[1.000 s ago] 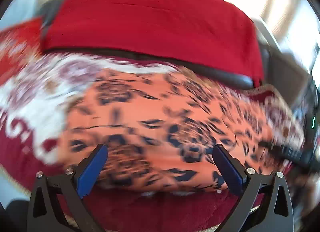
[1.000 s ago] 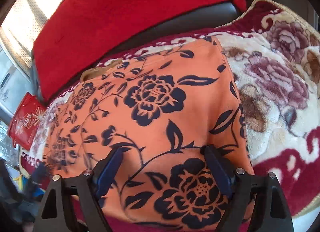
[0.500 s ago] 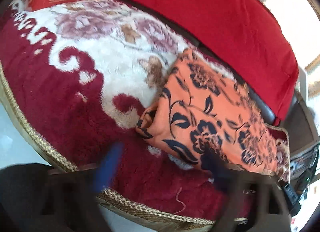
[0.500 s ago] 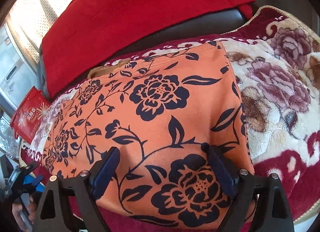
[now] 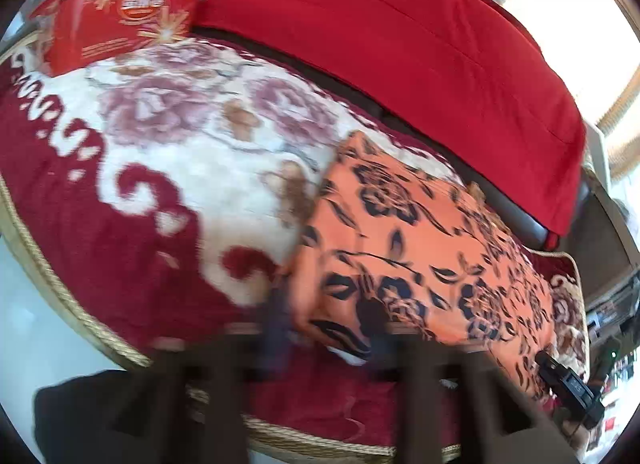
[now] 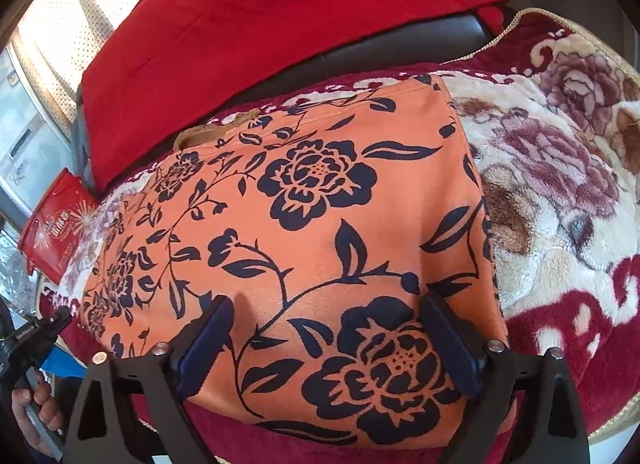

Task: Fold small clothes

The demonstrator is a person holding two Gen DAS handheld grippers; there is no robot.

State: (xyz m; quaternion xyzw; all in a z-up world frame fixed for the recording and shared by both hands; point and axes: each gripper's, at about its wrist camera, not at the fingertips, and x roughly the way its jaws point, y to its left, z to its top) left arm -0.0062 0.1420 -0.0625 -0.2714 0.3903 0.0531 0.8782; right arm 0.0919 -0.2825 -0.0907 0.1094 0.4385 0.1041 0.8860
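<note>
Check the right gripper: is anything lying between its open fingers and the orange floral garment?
Nothing visible does. The right gripper is open directly over the near end of the orange floral garment, which lies spread on the plush floral blanket. No other item sits on that part of the fabric.

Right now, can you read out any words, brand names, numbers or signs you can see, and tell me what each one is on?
No text here can be read.
Red package: an oval logo with white lettering and lines of small print below, all too blurred in the left wrist view and too small in the right wrist view.
Orange floral garment: pattern only, no writing.
Floral blanket: pattern only, no writing.
</note>
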